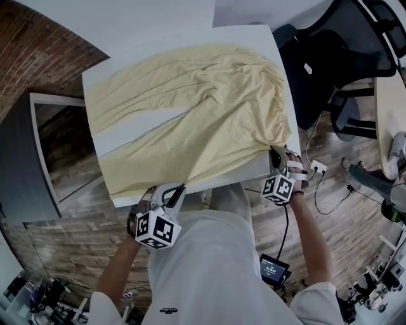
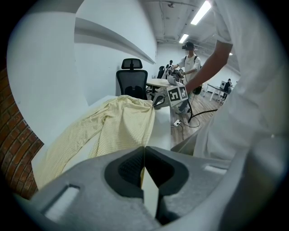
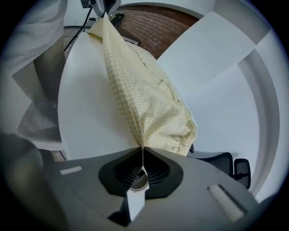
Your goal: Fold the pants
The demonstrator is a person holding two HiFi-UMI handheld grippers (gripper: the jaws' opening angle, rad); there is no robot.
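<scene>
Pale yellow pants lie spread across a white table, waist at the right, legs running left. My left gripper is at the table's near edge, shut on the near leg's edge; a thin strip of cloth shows between its jaws. At the near right corner, my right gripper is shut on the waist end. The pants stretch taut in a ridge from it toward the left gripper. The pants reach away to the right gripper.
A black office chair stands off the table's right side, near a round table. Cables and a power strip lie on the wooden floor. A dark cabinet sits left. A person stands far off.
</scene>
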